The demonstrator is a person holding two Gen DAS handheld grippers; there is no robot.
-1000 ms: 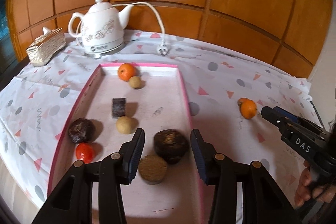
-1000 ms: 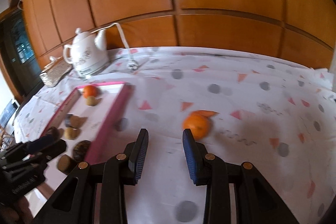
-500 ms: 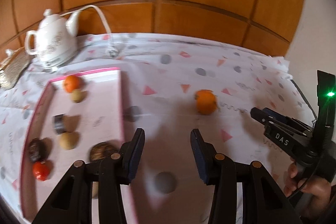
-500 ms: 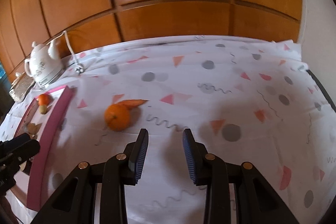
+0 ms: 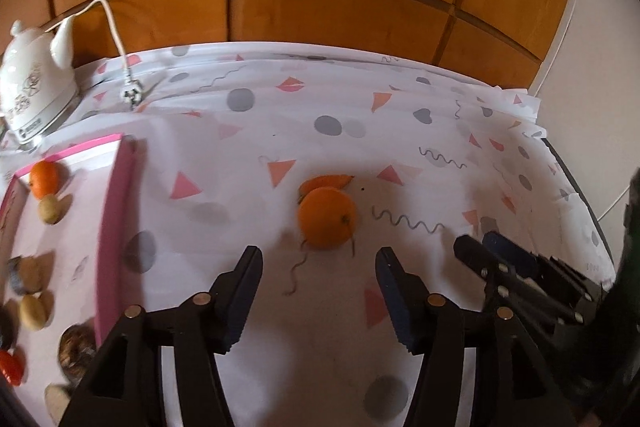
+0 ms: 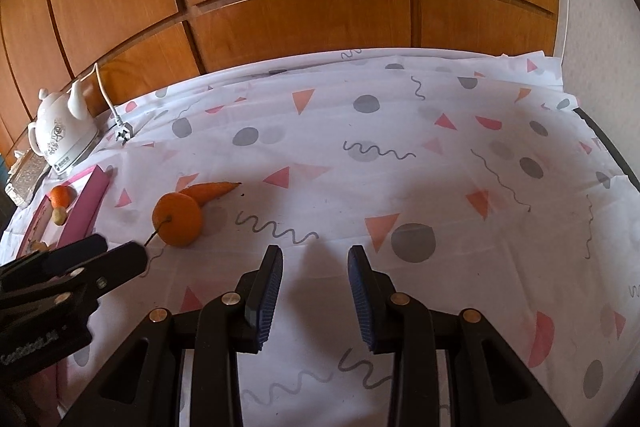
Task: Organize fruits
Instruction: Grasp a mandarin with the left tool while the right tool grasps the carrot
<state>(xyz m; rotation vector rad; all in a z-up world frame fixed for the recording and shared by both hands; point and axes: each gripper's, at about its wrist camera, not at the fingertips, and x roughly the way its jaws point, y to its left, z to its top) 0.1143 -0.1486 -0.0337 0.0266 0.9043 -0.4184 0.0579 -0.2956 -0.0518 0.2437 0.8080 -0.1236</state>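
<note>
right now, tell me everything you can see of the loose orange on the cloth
The orange is round, bright, smooth-skinned, with a small dark stem spot facing the left wrist camera. It sits whole on the patterned cloth, outside the pink tray and to its right. An orange carrot-like piece lies right behind it, seemingly touching. The left gripper, jaws just opened wider, points at it from just short; nothing grips it.
</note>
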